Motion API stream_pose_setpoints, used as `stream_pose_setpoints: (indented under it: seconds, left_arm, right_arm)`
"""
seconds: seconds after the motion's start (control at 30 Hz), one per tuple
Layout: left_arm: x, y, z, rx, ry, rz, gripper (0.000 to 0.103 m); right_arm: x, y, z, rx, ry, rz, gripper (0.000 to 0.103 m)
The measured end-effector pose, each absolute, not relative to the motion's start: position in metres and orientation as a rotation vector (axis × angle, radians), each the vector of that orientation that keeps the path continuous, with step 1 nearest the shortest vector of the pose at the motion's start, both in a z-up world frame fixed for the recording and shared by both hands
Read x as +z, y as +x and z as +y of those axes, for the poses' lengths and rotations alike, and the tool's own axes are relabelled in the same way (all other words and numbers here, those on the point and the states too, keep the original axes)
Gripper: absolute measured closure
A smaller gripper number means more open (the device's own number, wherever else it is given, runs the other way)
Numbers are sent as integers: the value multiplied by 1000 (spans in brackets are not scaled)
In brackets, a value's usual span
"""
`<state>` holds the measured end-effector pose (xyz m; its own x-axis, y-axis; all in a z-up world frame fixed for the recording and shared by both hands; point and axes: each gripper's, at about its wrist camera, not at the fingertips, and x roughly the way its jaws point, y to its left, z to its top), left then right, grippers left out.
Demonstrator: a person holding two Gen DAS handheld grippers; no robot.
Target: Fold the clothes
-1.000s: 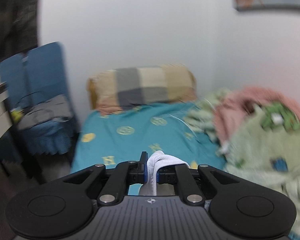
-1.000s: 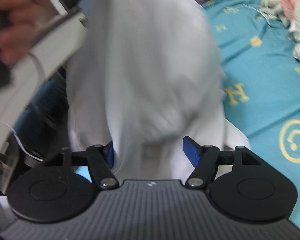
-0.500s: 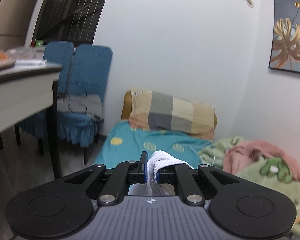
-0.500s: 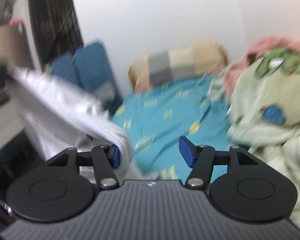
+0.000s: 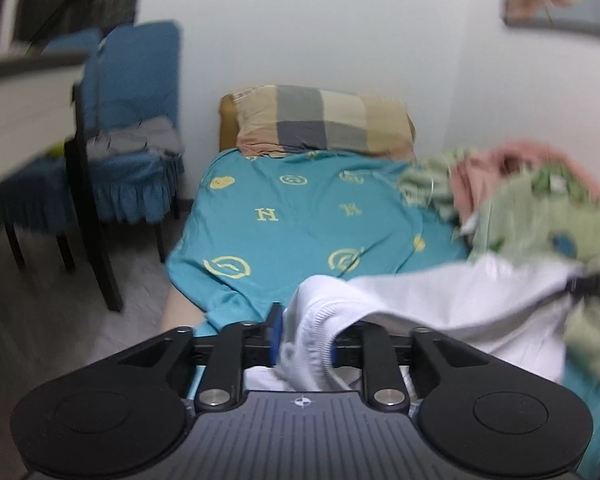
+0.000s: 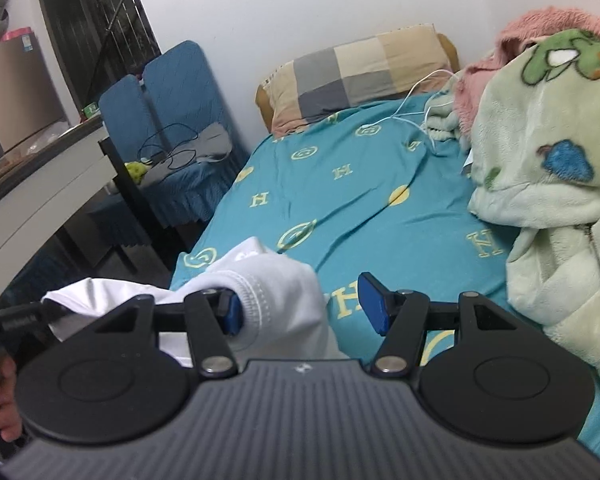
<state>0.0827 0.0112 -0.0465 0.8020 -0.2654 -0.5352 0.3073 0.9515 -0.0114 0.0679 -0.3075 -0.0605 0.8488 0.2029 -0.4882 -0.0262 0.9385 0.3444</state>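
A white garment (image 5: 440,300) with a ribbed hem stretches over the near end of the teal bed sheet (image 5: 300,216). My left gripper (image 5: 304,320) is shut on its bunched ribbed edge. From there the cloth runs right to the other gripper, a dark blur at the frame's right edge. In the right wrist view my right gripper (image 6: 302,308) is open, its blue pads wide apart. The white garment (image 6: 284,280) hangs hooked over the left fingertip (image 6: 230,312). It trails left to the left gripper (image 6: 16,318), held by a hand (image 6: 0,404).
A checked pillow (image 6: 360,68) lies at the bed's head. Green fleece (image 6: 548,184) and pink blankets (image 6: 540,28) pile along the right side, with a white cable (image 6: 416,108) beside them. Blue covered chairs (image 6: 172,120) and a table (image 6: 40,200) stand left of the bed.
The garment that hung in front of the right camera is now pulled out between the two grippers. The left view tipped down toward the bed. The left gripper stayed shut on the hem.
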Motion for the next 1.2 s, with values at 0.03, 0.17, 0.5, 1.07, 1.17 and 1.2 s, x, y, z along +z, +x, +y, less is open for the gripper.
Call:
stream_pose_setpoints:
  seconds: [0.03, 0.17, 0.5, 1.07, 1.17, 1.2]
  left_arm:
    - [-47, 79, 9, -316, 124, 544, 62]
    - [-50, 63, -4, -357, 329, 458, 50]
    - [-80, 18, -71, -520, 788, 297, 45]
    - [-116, 52, -95, -488, 850, 373, 96]
    - [-87, 55, -79, -486, 664, 331, 98]
    - [-74, 57, -72, -494, 570, 308, 98]
  right_arm:
    - [-60, 69, -304, 123, 324, 549, 42]
    - [-61, 71, -297, 131, 299, 560, 42]
    - [-63, 72, -292, 147, 300, 585, 42]
    - [-71, 68, -291, 134, 327, 630, 42]
    - [-72, 66, -292, 115, 329, 643, 42]
    - [-72, 64, -293, 104, 343, 650, 42]
